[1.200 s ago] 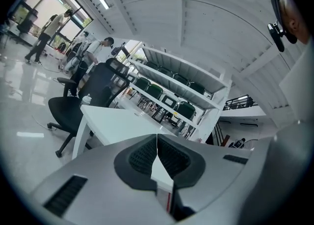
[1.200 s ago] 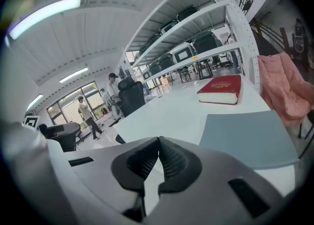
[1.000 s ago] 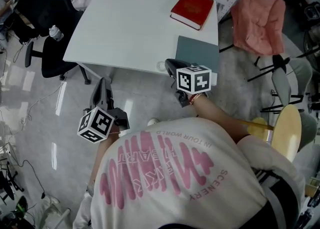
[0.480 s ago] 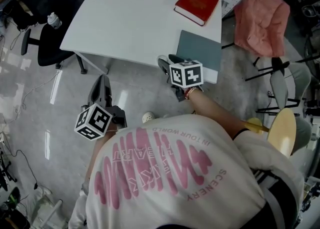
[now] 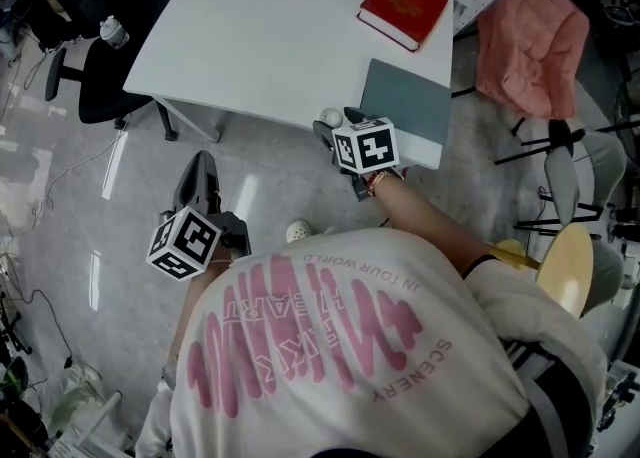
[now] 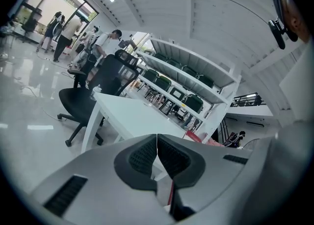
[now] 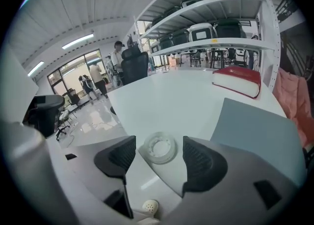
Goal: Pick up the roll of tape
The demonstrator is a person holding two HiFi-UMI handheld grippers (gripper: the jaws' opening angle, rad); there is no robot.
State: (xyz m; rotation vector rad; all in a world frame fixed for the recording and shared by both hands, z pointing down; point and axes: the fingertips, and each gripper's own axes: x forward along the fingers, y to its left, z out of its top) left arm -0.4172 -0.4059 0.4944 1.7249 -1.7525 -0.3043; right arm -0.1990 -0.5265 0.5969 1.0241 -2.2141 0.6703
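From the head view, the roll of tape [image 5: 331, 118] lies at the near edge of the white worktop [image 5: 260, 36], beside a grey mat [image 5: 408, 106], with the right hand-held gripper [image 5: 338, 128] angled down over it. The left gripper view shows the left hand-held gripper [image 6: 157, 156] pressed together and empty, probably kept clear of the reach. In the right gripper view, the right one's jaws have just been opening and stand spread, with the tape between them untouched, lined up for a pinch.

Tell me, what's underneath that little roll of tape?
The roll of tape lies on the white table, near its corner; tabletop shows through its hole. Whatever its rim covers is hidden.
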